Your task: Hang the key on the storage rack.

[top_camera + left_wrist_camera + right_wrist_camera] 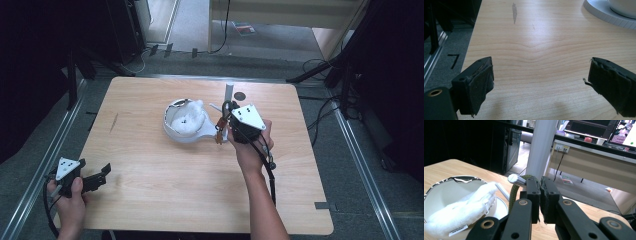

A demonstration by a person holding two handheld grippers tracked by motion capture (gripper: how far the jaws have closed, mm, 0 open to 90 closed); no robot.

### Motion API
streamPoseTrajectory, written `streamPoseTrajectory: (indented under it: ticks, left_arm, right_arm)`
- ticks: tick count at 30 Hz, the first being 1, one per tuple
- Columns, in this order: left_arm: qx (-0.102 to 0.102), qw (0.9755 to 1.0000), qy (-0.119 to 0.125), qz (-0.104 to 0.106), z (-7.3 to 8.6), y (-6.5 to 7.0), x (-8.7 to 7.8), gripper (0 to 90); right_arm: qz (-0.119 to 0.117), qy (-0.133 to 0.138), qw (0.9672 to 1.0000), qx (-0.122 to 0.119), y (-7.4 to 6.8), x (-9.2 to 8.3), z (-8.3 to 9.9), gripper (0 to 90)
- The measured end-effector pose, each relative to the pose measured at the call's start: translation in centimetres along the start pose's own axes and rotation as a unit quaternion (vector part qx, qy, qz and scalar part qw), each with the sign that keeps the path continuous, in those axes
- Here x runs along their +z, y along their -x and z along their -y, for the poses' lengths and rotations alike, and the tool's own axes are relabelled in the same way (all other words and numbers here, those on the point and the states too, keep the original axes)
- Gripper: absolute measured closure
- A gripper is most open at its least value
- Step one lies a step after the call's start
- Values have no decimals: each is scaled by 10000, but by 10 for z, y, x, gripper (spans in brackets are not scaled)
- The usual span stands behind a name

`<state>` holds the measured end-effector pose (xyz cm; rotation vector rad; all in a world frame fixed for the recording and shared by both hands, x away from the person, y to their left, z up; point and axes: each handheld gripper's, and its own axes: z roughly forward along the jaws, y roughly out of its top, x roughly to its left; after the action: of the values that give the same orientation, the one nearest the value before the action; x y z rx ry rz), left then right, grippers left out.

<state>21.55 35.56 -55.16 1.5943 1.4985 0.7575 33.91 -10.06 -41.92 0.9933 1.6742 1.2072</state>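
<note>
At the worktop's near left corner, the person's left hand holds the left gripper low over bare wood, its 2 jaws spread wide with nothing between them. Farther in, near the middle, the right gripper has its jaws pressed together on an olive cord. Just left of it sits a white bowl on a white plate, holding a fluffy white cloth. Behind stands a white post.

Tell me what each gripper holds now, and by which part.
The left gripper holds nothing; its jaws stand open over bare table. The right gripper has its jaws shut beside an olive cord, but whether they pinch it cannot be told.
</note>
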Motion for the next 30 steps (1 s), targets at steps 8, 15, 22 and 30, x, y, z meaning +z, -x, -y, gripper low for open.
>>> streamPoseTrajectory:
  ticks: [8, 15, 22, 30]
  left_arm:
    - [0, 10000, 15, 5, 0, 0, 0, 70]
    - [9, 10000, -3, 2, 0, 0, 0, 70]
    - [32, 10000, -14, -9, 0, 0, 0, 70]
    - [9, 10000, -3, -12, 0, 1, 0, 70]
  right_arm:
    - [66, 119, 9999, -58, 2, -5, 1, 778]
    - [13, 190, 9998, 24, 8, -14, 3, 717]
    - [26, 222, 9997, 95, 15, -25, 7, 696]
    - [160, 148, 9996, 154, 27, -37, 17, 642]
